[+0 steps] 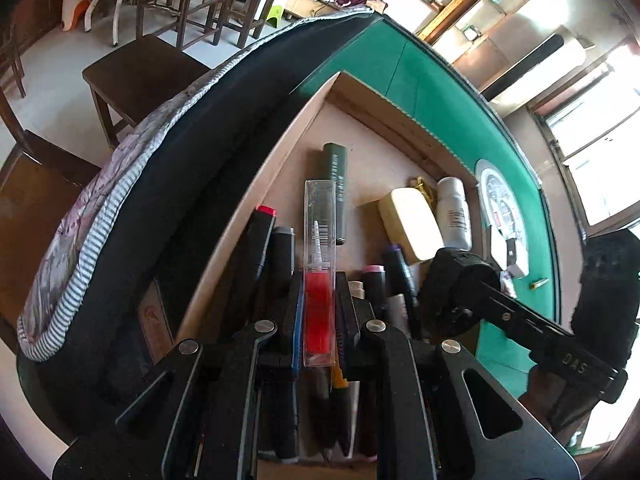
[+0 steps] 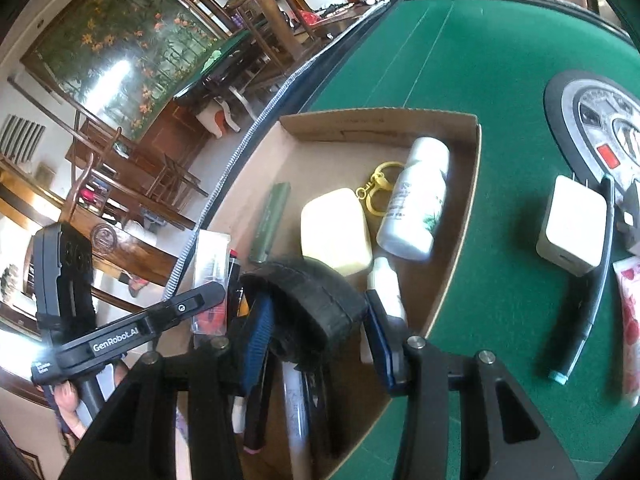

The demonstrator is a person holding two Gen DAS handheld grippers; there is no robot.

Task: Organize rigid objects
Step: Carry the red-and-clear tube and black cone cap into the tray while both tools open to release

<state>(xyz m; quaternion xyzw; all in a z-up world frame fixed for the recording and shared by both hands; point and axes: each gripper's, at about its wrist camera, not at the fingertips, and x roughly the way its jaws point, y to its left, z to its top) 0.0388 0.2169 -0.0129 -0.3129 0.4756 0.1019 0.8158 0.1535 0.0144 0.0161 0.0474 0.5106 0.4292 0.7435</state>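
The left hand-held gripper (image 1: 319, 308) grips a clear case (image 1: 319, 240) above the cardboard box (image 2: 474, 184). Box contents: white bottle (image 2: 416, 200), cream case (image 2: 336, 232), pens (image 1: 276, 264). The right hand-held gripper (image 2: 316, 320) is spread wide, grasping nothing.

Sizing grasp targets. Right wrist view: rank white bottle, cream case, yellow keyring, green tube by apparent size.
1. white bottle and cream case: too alike to rank
2. green tube
3. yellow keyring

green felt table (image 2: 460, 60), wooden chairs (image 1: 192, 0), floral painting (image 2: 120, 40)
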